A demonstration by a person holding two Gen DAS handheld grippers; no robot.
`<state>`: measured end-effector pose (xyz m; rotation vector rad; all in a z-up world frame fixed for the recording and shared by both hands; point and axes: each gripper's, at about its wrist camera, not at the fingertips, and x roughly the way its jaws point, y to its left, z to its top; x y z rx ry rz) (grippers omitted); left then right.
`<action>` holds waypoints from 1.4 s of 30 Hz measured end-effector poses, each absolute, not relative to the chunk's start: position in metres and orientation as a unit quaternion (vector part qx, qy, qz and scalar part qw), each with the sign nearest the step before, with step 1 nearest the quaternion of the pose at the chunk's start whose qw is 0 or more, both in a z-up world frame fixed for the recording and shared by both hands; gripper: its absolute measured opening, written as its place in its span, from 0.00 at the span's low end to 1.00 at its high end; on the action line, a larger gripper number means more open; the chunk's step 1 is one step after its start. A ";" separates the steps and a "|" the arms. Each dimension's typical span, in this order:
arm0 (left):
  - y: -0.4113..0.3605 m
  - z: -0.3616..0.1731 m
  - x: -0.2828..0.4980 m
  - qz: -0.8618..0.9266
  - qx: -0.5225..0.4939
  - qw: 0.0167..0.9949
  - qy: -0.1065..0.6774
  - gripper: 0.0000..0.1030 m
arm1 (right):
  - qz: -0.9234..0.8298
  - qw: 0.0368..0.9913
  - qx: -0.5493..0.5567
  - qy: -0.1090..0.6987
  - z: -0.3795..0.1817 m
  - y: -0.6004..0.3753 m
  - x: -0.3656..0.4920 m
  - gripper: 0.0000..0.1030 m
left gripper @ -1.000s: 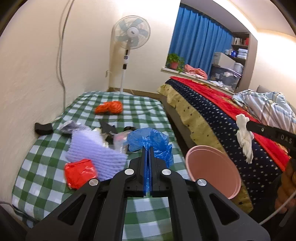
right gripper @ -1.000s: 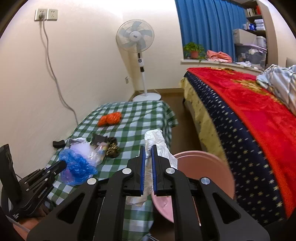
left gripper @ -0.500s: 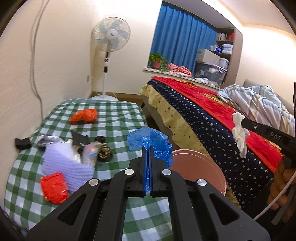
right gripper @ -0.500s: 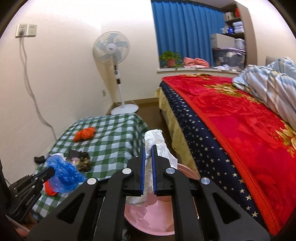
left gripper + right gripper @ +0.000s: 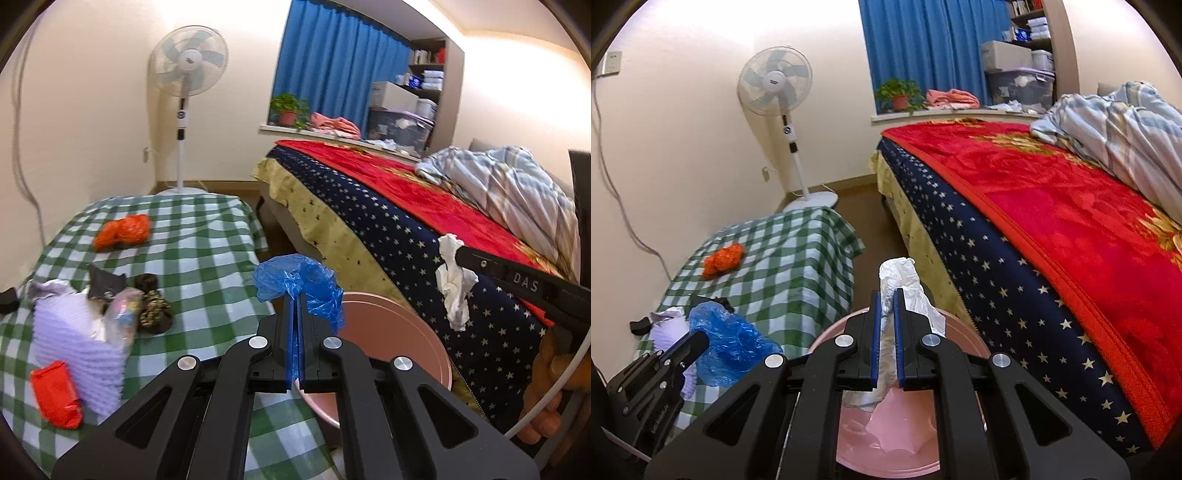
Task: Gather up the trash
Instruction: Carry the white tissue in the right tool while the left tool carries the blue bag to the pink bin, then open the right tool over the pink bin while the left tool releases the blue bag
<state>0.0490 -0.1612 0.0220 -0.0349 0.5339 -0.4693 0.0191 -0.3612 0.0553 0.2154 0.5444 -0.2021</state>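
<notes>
My left gripper point(image 5: 294, 295) is shut on a crumpled blue plastic bag point(image 5: 299, 282) and holds it at the left rim of a pink bin point(image 5: 399, 332). My right gripper point(image 5: 885, 295) is shut on a white crumpled tissue point(image 5: 901, 280) and holds it over the same pink bin point(image 5: 886, 435). The right gripper with the tissue point(image 5: 452, 284) also shows in the left wrist view, and the left gripper with the blue bag point(image 5: 731, 339) in the right wrist view. More trash lies on the green checked table point(image 5: 207, 236): an orange bag point(image 5: 123, 230), a red wrapper point(image 5: 55, 395), purple foam point(image 5: 74, 343).
A bed with a red blanket point(image 5: 1071, 206) and star-patterned side stands right of the bin. A standing fan point(image 5: 184, 74) is by the far wall. A narrow strip of floor point(image 5: 871, 221) runs between table and bed.
Both grippers have moved right, off the table toward the pink bin, still holding the blue bag and the tissue. The bin now lies under the right gripper.
</notes>
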 end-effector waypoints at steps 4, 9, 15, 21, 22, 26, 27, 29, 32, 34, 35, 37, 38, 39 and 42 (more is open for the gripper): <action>-0.176 0.011 0.055 -0.246 -0.004 0.932 0.267 0.01 | -0.116 0.949 0.108 0.274 0.050 -0.367 0.021 0.07; -0.188 -0.002 0.060 -0.261 -0.002 0.924 0.278 0.01 | -0.132 0.944 0.105 0.282 0.043 -0.372 0.024 0.07; -0.195 -0.012 0.066 -0.276 -0.006 0.915 0.292 0.01 | -0.145 0.941 0.102 0.287 0.039 -0.375 0.025 0.07; -0.202 -0.018 0.070 -0.282 -0.011 0.910 0.303 0.01 | -0.154 0.939 0.104 0.290 0.037 -0.380 0.025 0.07; -0.203 -0.018 0.070 -0.283 -0.012 0.910 0.303 0.01 | -0.154 0.939 0.104 0.290 0.037 -0.380 0.025 0.07; -0.206 -0.020 0.070 -0.284 -0.012 0.909 0.305 0.01 | -0.155 0.938 0.104 0.291 0.037 -0.379 0.025 0.07; -0.206 -0.020 0.069 -0.284 -0.012 0.909 0.305 0.01 | -0.155 0.938 0.104 0.291 0.037 -0.379 0.025 0.07; -0.207 -0.020 0.069 -0.284 -0.012 0.909 0.304 0.01 | -0.156 0.938 0.104 0.291 0.037 -0.379 0.025 0.07; -0.207 -0.020 0.069 -0.284 -0.012 0.909 0.305 0.01 | -0.157 0.938 0.105 0.291 0.037 -0.380 0.025 0.07; -0.207 -0.020 0.070 -0.285 -0.013 0.909 0.305 0.01 | -0.158 0.938 0.106 0.290 0.037 -0.380 0.024 0.07; -0.208 -0.020 0.070 -0.285 -0.013 0.909 0.305 0.01 | -0.159 0.938 0.107 0.290 0.037 -0.381 0.024 0.07; -0.208 -0.020 0.070 -0.285 -0.015 0.908 0.305 0.01 | -0.161 0.937 0.109 0.290 0.037 -0.381 0.023 0.09; -0.208 -0.020 0.069 -0.284 -0.015 0.909 0.306 0.02 | -0.163 0.936 0.109 0.291 0.037 -0.382 0.023 0.10; -0.208 -0.020 0.070 -0.283 -0.018 0.908 0.309 0.05 | -0.167 0.936 0.109 0.291 0.037 -0.382 0.023 0.11; -0.206 -0.022 0.070 -0.278 -0.016 0.907 0.315 0.19 | -0.174 0.934 0.111 0.293 0.037 -0.384 0.023 0.24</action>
